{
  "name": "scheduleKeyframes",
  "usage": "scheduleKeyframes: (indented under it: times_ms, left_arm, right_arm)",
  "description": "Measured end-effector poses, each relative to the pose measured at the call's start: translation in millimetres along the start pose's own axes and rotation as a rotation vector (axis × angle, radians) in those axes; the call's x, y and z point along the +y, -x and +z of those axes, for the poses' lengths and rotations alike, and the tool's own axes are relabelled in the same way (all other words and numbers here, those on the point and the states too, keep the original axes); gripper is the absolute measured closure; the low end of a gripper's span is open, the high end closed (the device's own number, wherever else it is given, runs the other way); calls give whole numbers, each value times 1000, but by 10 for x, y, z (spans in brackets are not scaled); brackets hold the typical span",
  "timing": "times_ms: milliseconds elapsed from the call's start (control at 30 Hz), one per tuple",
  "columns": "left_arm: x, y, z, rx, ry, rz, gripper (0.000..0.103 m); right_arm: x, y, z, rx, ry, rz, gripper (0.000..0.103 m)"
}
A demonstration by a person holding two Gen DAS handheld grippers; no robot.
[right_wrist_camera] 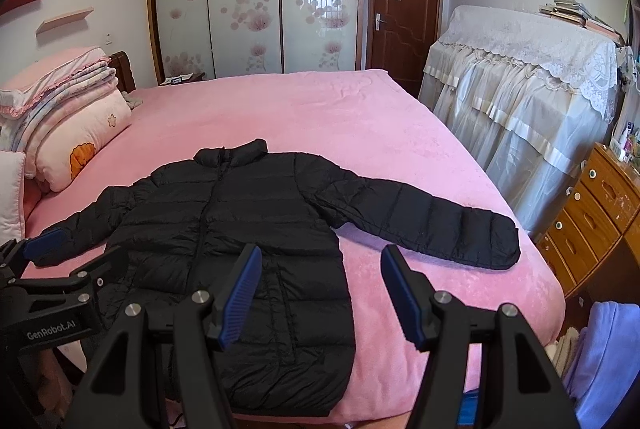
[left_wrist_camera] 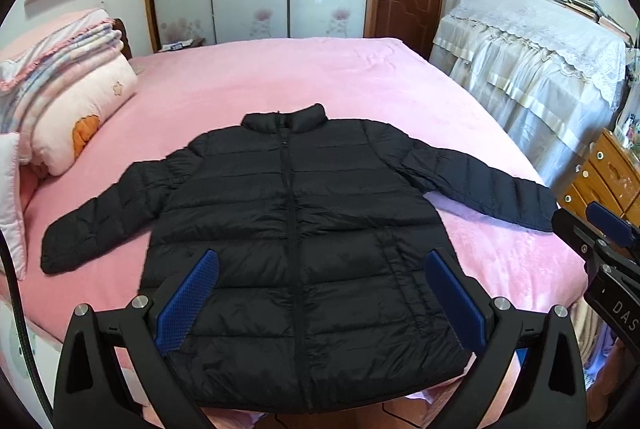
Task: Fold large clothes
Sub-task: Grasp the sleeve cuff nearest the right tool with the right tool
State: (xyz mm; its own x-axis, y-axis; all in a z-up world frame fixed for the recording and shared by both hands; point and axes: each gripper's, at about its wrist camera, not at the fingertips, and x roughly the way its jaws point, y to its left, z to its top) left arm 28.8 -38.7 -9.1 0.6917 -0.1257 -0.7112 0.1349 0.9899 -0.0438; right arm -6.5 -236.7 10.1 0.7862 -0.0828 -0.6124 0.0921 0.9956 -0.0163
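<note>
Pink bed (left_wrist_camera: pixel 320 85), wardrobe behind, and the black puffer jacket (left_wrist_camera: pixel 296 229) lies flat at the near edge, zipped, sleeves spread wide. Nothing folded yet, every fold is left! Collar points away, hem nearest, long axis running front to back. Left gripper (left_wrist_camera: pixel 320 303) and right gripper (right_wrist_camera: pixel 320 295) hover, fingers released, empty.

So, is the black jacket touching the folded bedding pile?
Apart. The right wrist view shows bare pink bed between the black jacket and the folded bedding pile.
</note>
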Motion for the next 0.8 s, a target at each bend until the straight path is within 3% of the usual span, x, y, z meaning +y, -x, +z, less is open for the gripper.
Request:
scheduleKeyframes:
  times_ms: [167,333,533,800]
  left_arm:
    - [-129,-117,130,9,-27,-8,1]
    - [-237,-237,329,27,-1,-80,1]
    - [-462,-161,606,-86,-57,-22,1]
    - [-661,-184,1006,-146,-43,-52,1]
  right_arm:
    - [-143,-31,116,-24,-6,-10,40]
    - [-325,-73,316,-57,-17,-38,41]
    - [-544,-73,550,-105,-32,-59,41]
    - [-910,-190,708,-123,-66,-149,41]
